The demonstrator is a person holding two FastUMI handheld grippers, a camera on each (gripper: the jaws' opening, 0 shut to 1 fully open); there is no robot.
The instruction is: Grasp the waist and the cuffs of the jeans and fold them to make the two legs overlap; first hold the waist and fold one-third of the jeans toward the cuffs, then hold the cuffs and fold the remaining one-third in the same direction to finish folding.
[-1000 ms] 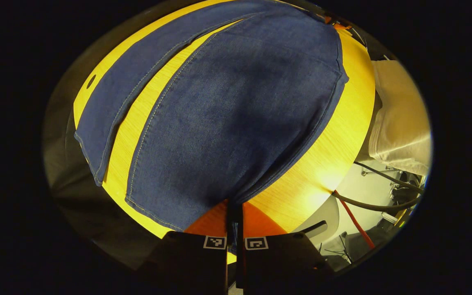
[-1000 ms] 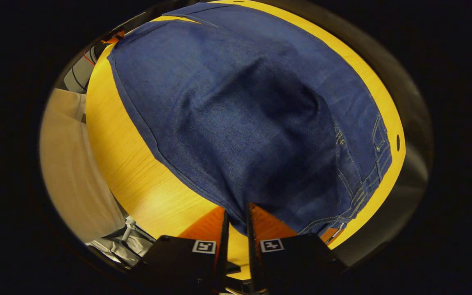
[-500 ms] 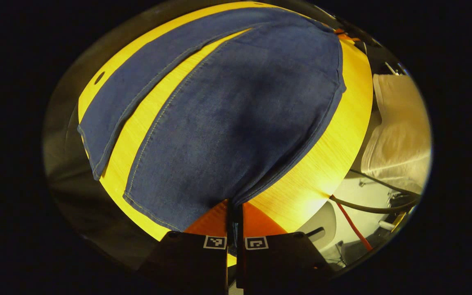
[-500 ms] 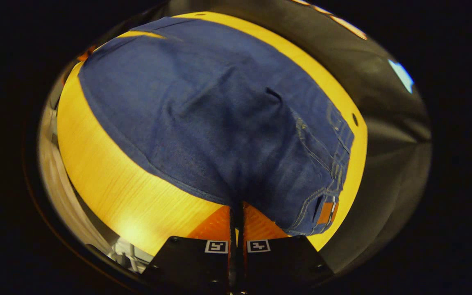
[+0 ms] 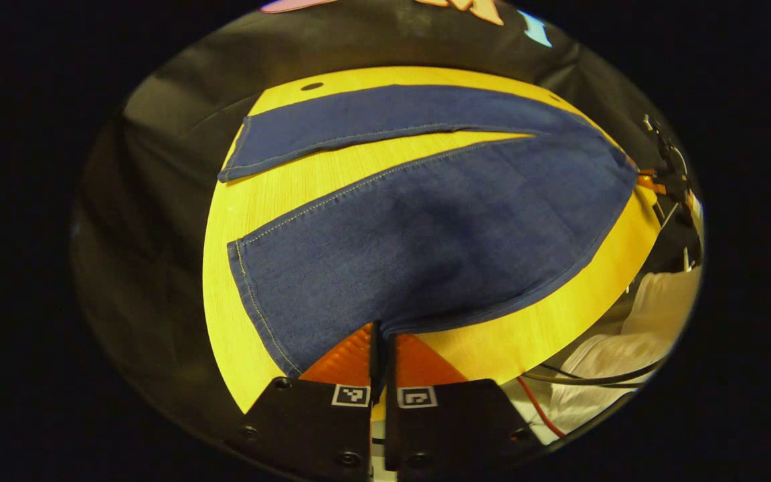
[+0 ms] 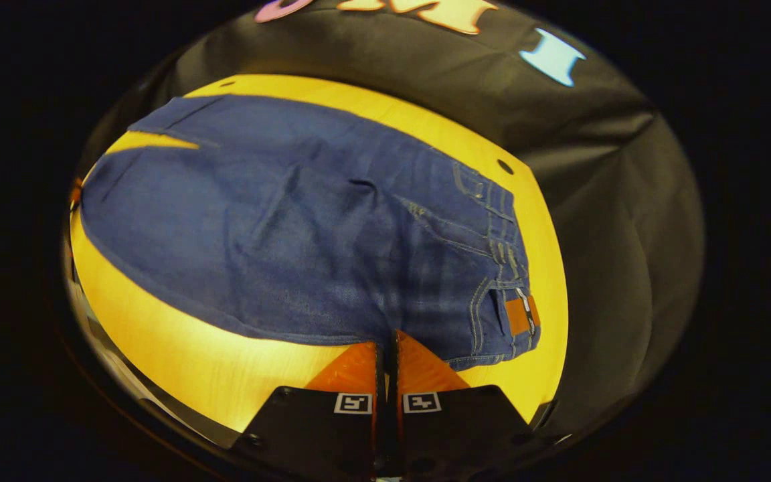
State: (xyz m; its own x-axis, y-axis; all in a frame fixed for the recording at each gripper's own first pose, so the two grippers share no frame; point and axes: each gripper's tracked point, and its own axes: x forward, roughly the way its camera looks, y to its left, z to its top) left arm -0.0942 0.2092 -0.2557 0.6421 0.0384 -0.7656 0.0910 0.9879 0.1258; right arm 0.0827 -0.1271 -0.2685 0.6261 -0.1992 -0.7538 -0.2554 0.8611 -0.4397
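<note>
In the left gripper view, the left gripper (image 5: pixel 383 335) sits at the near edge of the worktop (image 5: pixel 278 194), its jaws closed to a thin slit with the edge of the jeans (image 5: pixel 439 234) pinched between them. The denim rises in a slight peak to the grip point, on the near leg's outer seam side. That near leg runs away from the gripper toward its cuff (image 5: pixel 251 281), which lies flat on the worktop to the gripper's left. The far leg (image 5: pixel 385 120) lies beyond the near one, a bare wedge of worktop between them, the two joining toward the right. A small dark hole (image 5: pixel 311 86) marks the worktop past the far leg. Right of the worktop, off its edge, are pale cloth (image 5: pixel 633 341) and dark cables (image 5: pixel 586 380).

In the right gripper view, the right gripper (image 6: pixel 386 348) is likewise at the near worktop (image 6: pixel 238 375) edge, jaws closed to a narrow slit on the near edge of the jeans (image 6: pixel 278 227) close to the waist. The waistband (image 6: pixel 506 268), with belt loops and a tan patch (image 6: pixel 519 316), lies just right of the gripper, flat on the worktop. The denim is lightly wrinkled and lifted near the grip. The legs stretch away to the left of the gripper, a sliver of worktop between them at the far left. A dark hole (image 6: pixel 505 167) sits in the worktop beyond the waistband.
</note>
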